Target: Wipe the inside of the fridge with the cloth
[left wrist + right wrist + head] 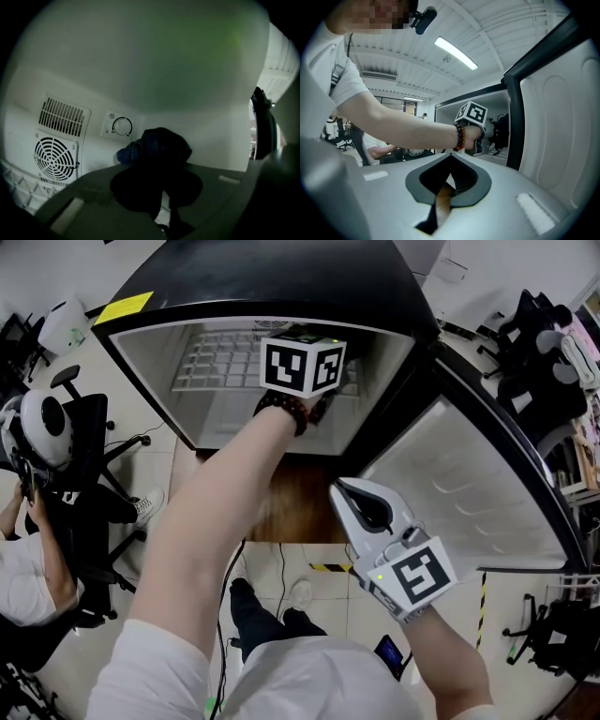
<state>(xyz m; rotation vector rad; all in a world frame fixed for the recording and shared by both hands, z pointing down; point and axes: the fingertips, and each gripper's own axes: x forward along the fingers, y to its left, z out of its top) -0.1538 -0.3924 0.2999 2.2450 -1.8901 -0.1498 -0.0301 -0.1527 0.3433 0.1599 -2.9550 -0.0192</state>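
The black fridge (281, 277) stands open, and my left arm reaches into it; of my left gripper only the marker cube (302, 365) shows in the head view. In the left gripper view, my left gripper (158, 165) is shut on a bunched dark blue cloth (157, 147), held close to the white back wall beside the thermostat dial (122, 126). The cloth hides the jaw tips. My right gripper (341, 487) is outside the fridge near the open door (469, 493). Its jaws (450, 160) are shut with nothing between them.
A round fan grille (55, 158) and a slotted vent (63, 115) sit on the back wall left of the dial. A wire shelf (217, 360) lies inside the fridge. A seated person (23, 568) and an office chair (89, 442) are at left, and black equipment (534, 343) stands at right.
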